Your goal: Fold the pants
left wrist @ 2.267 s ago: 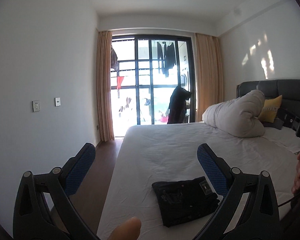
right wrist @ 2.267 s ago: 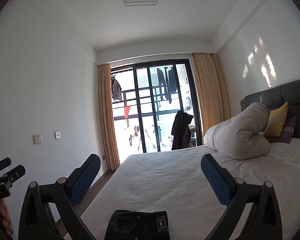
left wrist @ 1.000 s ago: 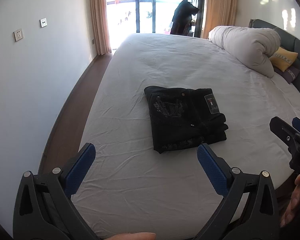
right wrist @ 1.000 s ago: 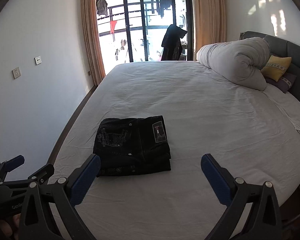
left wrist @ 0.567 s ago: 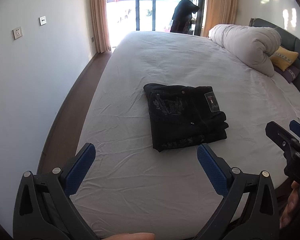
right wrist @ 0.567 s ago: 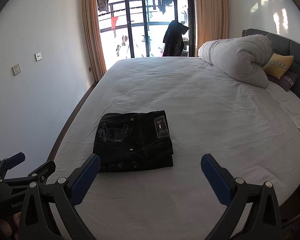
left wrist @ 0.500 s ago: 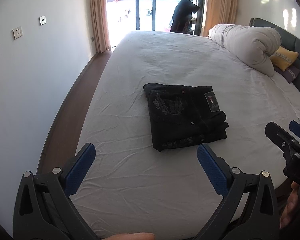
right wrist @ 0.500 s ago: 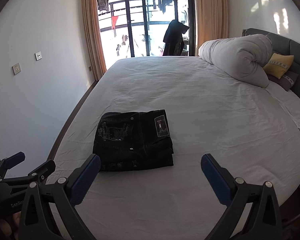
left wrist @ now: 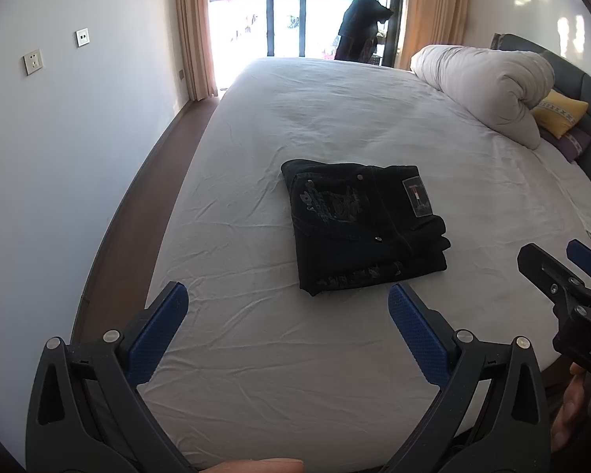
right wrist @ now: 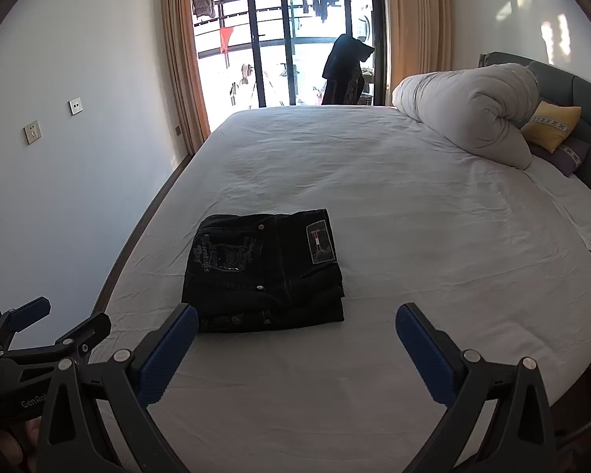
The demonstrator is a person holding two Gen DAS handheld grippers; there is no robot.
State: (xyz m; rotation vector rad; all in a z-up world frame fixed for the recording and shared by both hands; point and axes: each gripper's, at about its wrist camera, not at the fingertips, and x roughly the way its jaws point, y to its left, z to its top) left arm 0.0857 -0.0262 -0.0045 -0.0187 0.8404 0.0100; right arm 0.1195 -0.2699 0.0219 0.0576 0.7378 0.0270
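Black pants (left wrist: 362, 224) lie folded in a compact rectangle on the white bed (left wrist: 335, 118), patch label facing up; they also show in the right wrist view (right wrist: 264, 272). My left gripper (left wrist: 287, 315) is open and empty, held above the bed's near edge, short of the pants. My right gripper (right wrist: 295, 331) is open and empty, just short of the pants' near edge. Each gripper shows at the side of the other's view: the right one (left wrist: 563, 272) and the left one (right wrist: 47, 319).
A rolled white duvet (right wrist: 472, 114), a yellow pillow (right wrist: 551, 126) and a purple one lie by the dark headboard at right. A wall (left wrist: 39, 138) and a strip of wooden floor (left wrist: 138, 197) run along the bed's left side. Balcony doors stand beyond the bed.
Both grippers tipped down from facing the window to facing the bed, then held almost still. The pants have not moved. Both grippers stayed open.
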